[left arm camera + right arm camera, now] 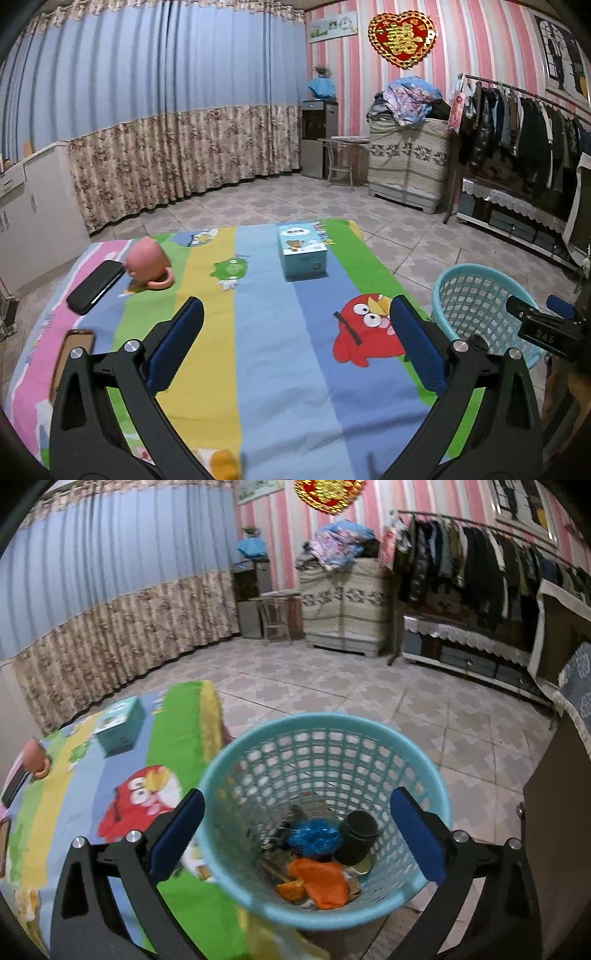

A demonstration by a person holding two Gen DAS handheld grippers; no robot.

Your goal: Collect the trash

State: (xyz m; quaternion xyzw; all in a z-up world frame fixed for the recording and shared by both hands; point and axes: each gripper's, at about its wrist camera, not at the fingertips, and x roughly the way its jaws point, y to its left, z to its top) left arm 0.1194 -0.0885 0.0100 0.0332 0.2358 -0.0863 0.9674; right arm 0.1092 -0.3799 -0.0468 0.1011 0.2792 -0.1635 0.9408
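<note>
A light blue mesh basket (417, 775) stands on the floor by the table's right edge; the left wrist view shows the basket (476, 295) too. Inside lie an orange wrapper (321, 882), a crumpled blue wrapper (314, 836) and a black cup (356, 836). My right gripper (297, 827) hangs open over the basket's mouth, nothing between its blue pads. My left gripper (295, 336) is open above the striped cartoon tablecloth (280, 369), holding nothing. The right gripper's tip (543, 325) shows at the right edge of the left wrist view.
On the table lie a tipped pink mug (149, 264), a black phone (96, 286), a light blue tissue box (303, 251) and a brown object (72, 354) at the left edge. Tiled floor (369, 686) stretches to a clothes rack (480, 554) and cabinets.
</note>
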